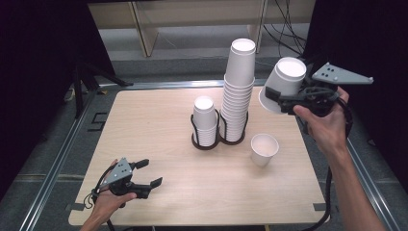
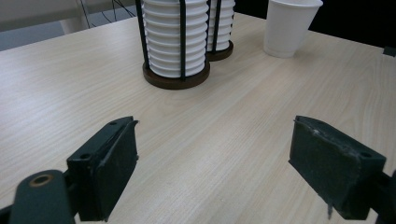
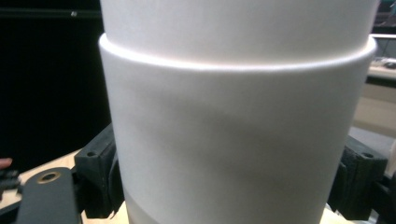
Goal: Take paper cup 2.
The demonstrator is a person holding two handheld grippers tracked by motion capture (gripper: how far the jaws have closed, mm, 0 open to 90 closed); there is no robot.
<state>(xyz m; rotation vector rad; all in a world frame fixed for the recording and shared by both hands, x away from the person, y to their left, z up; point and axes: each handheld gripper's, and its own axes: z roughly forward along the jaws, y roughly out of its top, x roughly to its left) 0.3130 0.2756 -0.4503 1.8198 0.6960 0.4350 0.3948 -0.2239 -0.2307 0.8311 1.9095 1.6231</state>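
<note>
Holding cup [image 1: 284, 84] aloft, R hand [image 1: 323, 126], tilted

White paper cup [image 1: 284, 83], base up and tilted, rim low toward the stacks, hangs at upper right of the high view, above the table edge.

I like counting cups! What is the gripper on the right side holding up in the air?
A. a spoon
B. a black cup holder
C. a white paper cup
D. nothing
C: the right gripper has its jaws clamped on a white paper cup, bottom up, above the table.
</note>
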